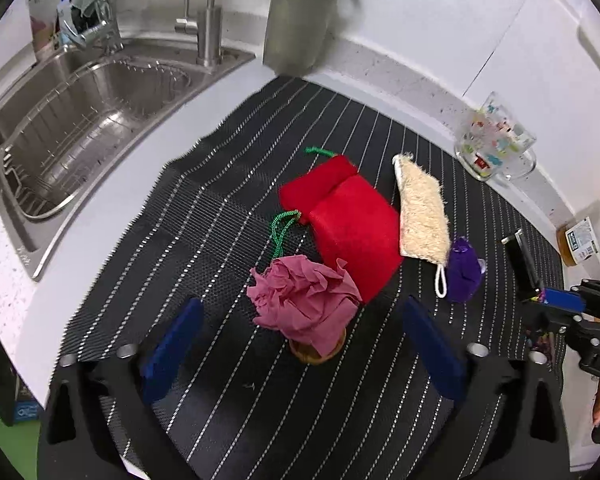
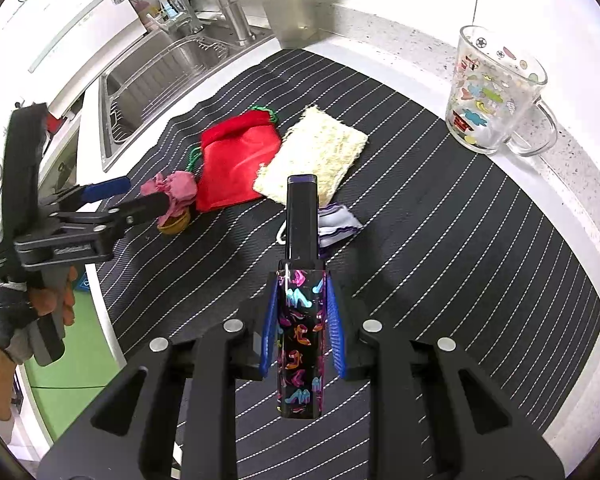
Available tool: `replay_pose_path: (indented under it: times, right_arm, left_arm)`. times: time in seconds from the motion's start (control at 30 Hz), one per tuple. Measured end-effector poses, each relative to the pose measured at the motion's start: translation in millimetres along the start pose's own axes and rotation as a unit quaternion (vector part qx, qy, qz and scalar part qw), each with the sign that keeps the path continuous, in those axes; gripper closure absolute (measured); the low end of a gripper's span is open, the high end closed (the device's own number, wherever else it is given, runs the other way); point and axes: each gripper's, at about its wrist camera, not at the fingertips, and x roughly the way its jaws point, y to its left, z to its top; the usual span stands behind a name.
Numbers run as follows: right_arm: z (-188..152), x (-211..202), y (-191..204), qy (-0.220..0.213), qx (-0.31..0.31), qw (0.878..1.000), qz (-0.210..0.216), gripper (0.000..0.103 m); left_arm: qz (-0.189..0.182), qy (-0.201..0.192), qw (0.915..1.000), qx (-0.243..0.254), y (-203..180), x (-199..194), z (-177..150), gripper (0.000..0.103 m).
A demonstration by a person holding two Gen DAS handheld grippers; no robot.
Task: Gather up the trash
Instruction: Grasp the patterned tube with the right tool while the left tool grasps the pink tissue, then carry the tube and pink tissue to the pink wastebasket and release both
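Lying on the striped mat (image 1: 204,216) of the table (image 1: 112,216) beside the sink (image 1: 72,120): crumpled pink paper (image 1: 304,304) between the unclenched fingers of the left tool (image 1: 300,344), then red pouch (image 1: 340,216), loofah pad (image 1: 422,208), glass mug (image 1: 496,140). Showing only from the right wrist: right tool (image 2: 302,320) clamping a patterned black case (image 2: 300,320), long axis pointing away toward the loofah, hiding part of a purple-edged wrapper (image 2: 336,224).
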Motion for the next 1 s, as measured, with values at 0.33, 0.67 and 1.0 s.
replay_pose_path:
  times: [0.33, 0.67, 1.0]
  right_arm:
    - [5, 2, -5, 0.000, -0.002, 1.000, 0.009, 0.080]
    - [8, -28, 1, -0.030, -0.034, 0.999, 0.007, 0.080]
    - [1, -55, 46, -0.048, -0.138, 0.988, 0.045, 0.080]
  left_arm:
    - [-0.009, 0.008, 0.9999, -0.003, 1, 4, 3, 0.064]
    - [-0.009, -0.044, 0.9989, -0.010, -12, -54, -3, 0.066]
    - [0.017, -0.109, 0.9921, -0.059, -22, -130, -57, 0.066]
